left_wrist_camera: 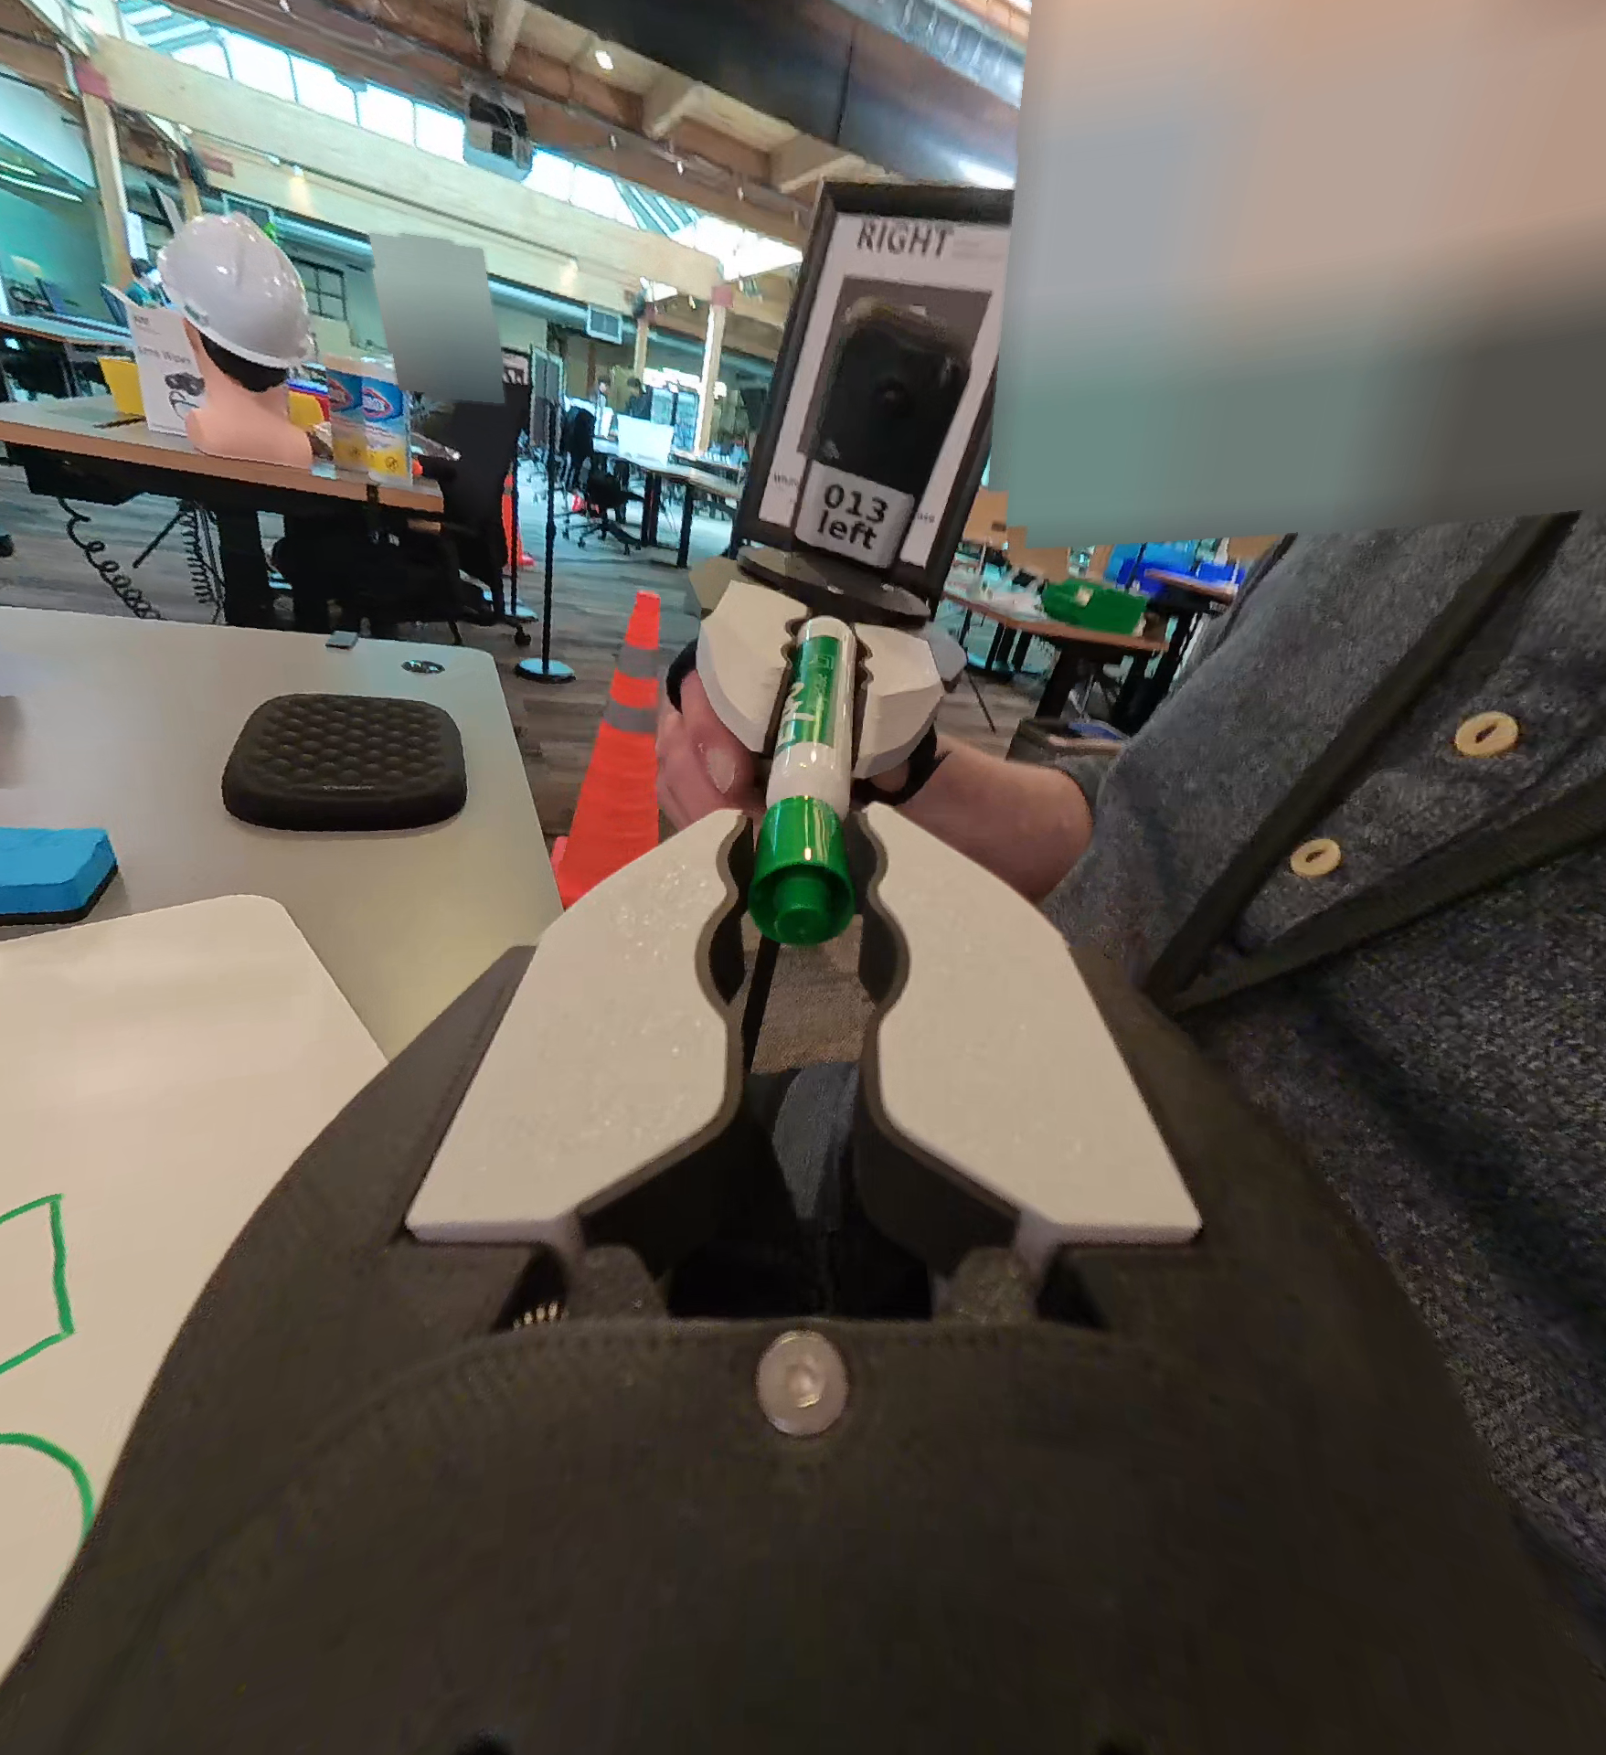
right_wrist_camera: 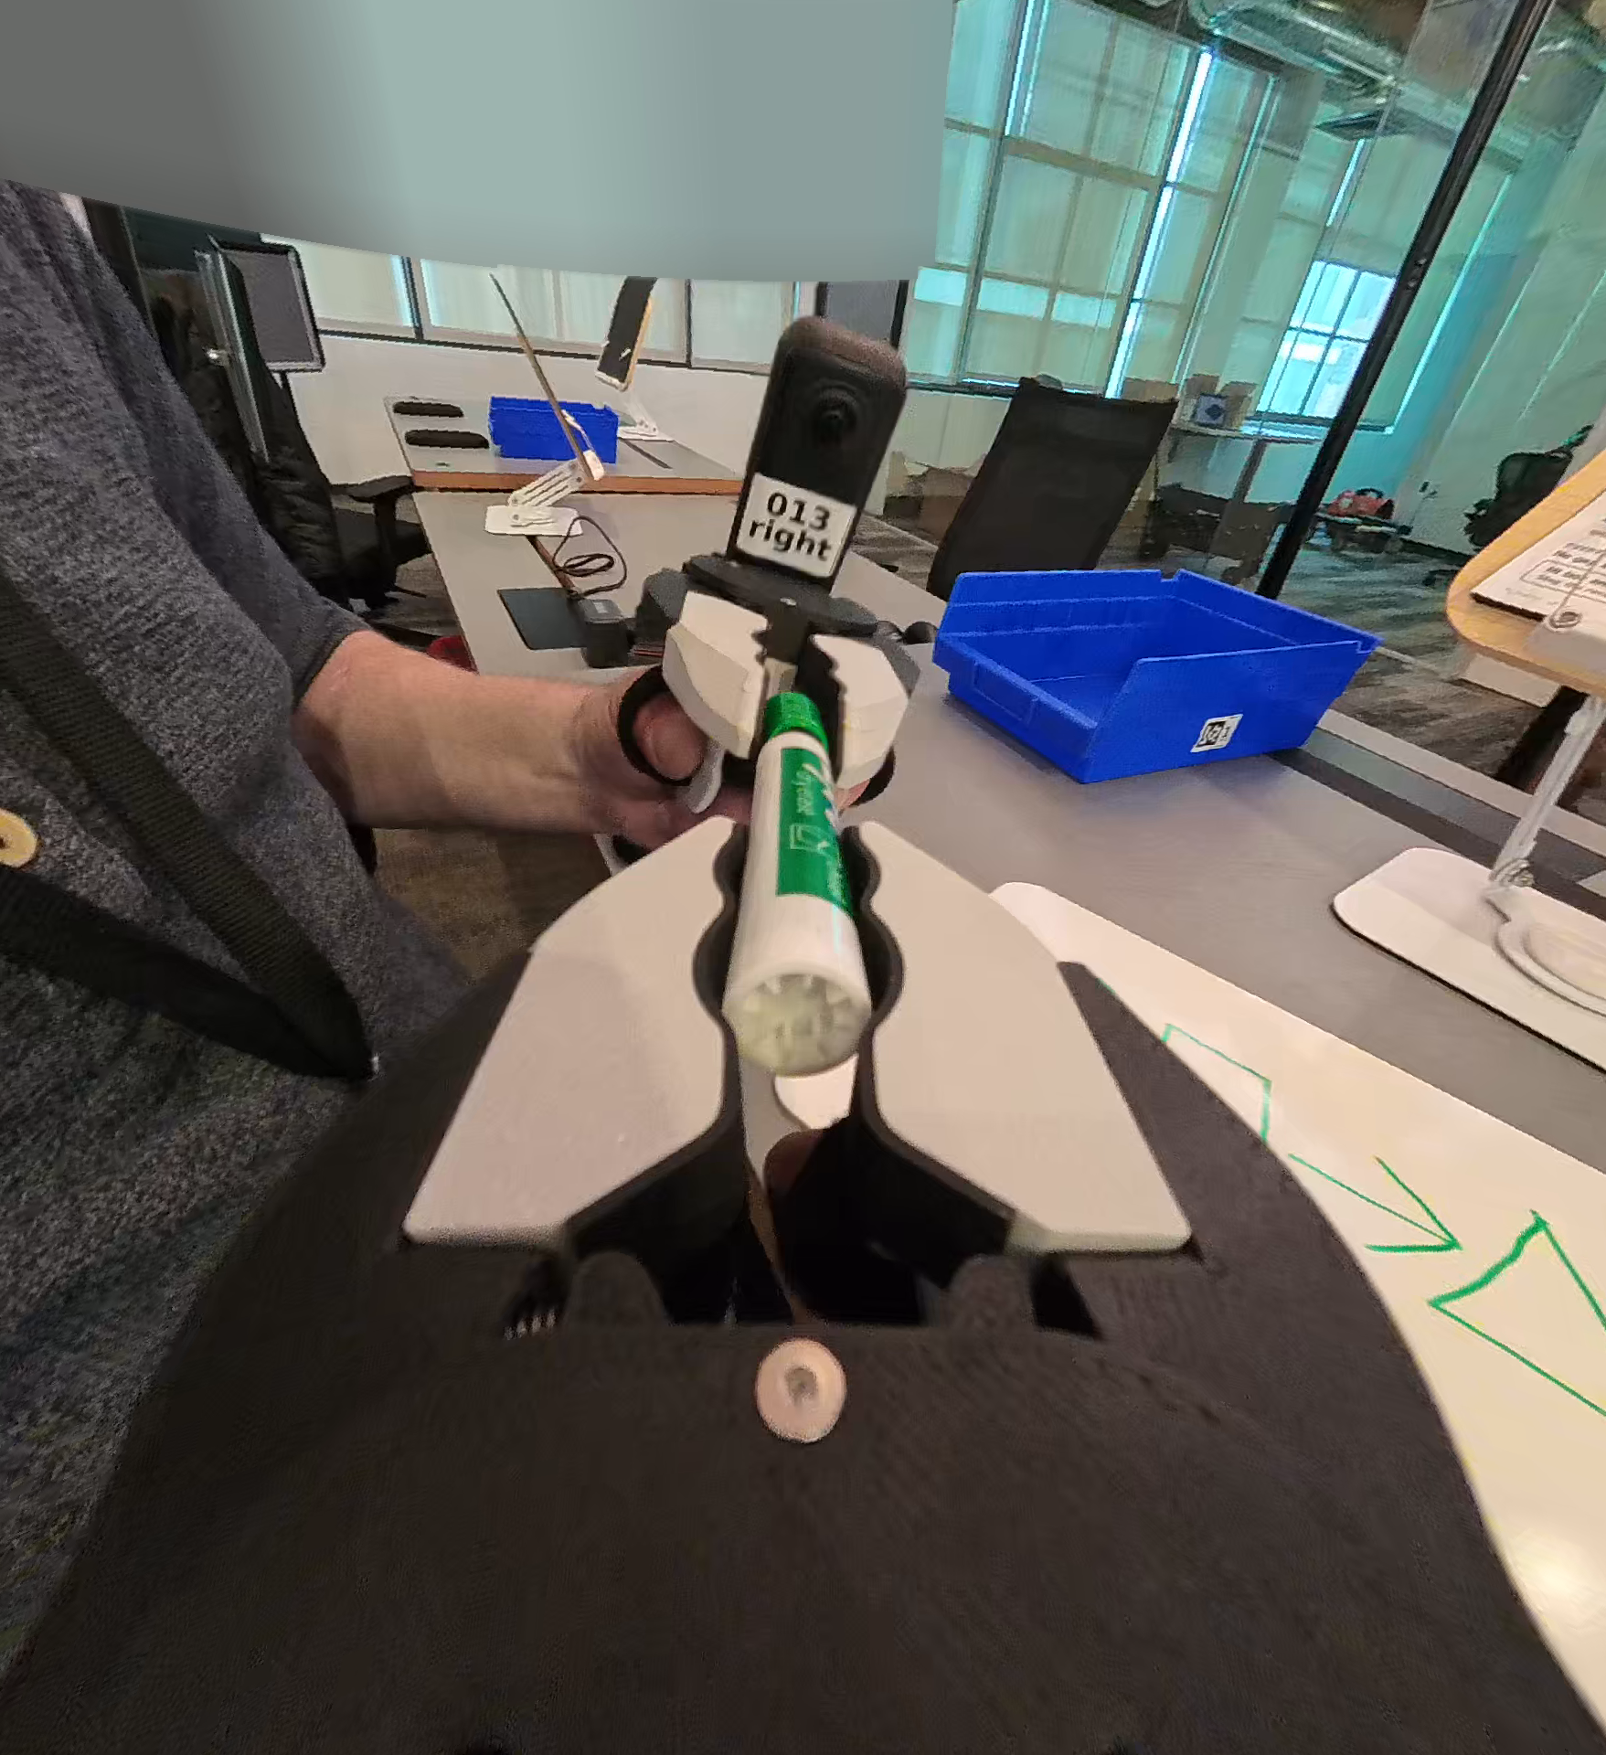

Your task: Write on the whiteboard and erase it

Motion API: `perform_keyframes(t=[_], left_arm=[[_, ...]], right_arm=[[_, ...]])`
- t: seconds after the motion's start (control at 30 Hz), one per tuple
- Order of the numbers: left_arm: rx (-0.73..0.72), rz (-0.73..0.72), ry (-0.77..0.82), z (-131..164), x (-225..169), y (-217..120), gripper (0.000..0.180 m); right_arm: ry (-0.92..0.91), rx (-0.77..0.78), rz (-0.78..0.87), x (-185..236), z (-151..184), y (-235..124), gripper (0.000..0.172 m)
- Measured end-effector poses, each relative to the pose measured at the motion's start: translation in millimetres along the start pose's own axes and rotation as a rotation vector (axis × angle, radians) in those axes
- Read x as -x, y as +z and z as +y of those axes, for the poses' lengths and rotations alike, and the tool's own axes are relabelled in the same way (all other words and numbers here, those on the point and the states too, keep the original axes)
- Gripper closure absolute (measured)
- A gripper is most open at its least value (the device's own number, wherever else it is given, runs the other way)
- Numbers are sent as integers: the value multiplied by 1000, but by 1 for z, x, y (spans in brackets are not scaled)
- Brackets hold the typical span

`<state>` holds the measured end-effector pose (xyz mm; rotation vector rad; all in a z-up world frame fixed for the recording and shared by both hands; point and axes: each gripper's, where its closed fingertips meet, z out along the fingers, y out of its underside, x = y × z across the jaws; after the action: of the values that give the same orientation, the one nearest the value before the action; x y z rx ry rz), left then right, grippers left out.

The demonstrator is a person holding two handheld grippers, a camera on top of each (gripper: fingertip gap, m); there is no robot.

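A green-and-white marker (left_wrist_camera: 813, 707) is held in the air between my two grippers, which face each other. My left gripper (left_wrist_camera: 801, 840) is shut on the marker's green cap (left_wrist_camera: 801, 883), which sits on the marker. My right gripper (right_wrist_camera: 794, 855) is shut on the white barrel (right_wrist_camera: 794, 935). The left wrist view shows the right gripper (left_wrist_camera: 818, 679) clamped around the barrel. The right wrist view shows the left gripper (right_wrist_camera: 784, 698) clamped on the cap (right_wrist_camera: 791, 722). The whiteboard (left_wrist_camera: 162, 1045) lies flat on the grey table with green shapes drawn on it. It also shows in the right wrist view (right_wrist_camera: 1188, 1007).
A blue eraser (left_wrist_camera: 15, 874) and a black cushion pad (left_wrist_camera: 345, 760) lie on the table beyond the board. A blue bin (right_wrist_camera: 1150, 665) and a white stand base (right_wrist_camera: 1444, 912) sit on the far side. An orange cone (left_wrist_camera: 623, 750) stands on the floor. A person in a grey cardigan (left_wrist_camera: 1397, 950) is close by.
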<state>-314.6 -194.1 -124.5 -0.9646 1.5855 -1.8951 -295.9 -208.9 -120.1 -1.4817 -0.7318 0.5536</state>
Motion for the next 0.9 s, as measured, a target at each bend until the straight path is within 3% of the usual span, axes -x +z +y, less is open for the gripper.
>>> perform_keyframes(t=[0.33, 0.9], left_arm=[[113, -54, 146, 10, -5, 4, 161], [-72, -30, 117, -11, -16, 11, 161]], right_arm=[[5, 16, -36, 7, 5, -4, 150], [30, -167, -82, 9, -6, -9, 151]])
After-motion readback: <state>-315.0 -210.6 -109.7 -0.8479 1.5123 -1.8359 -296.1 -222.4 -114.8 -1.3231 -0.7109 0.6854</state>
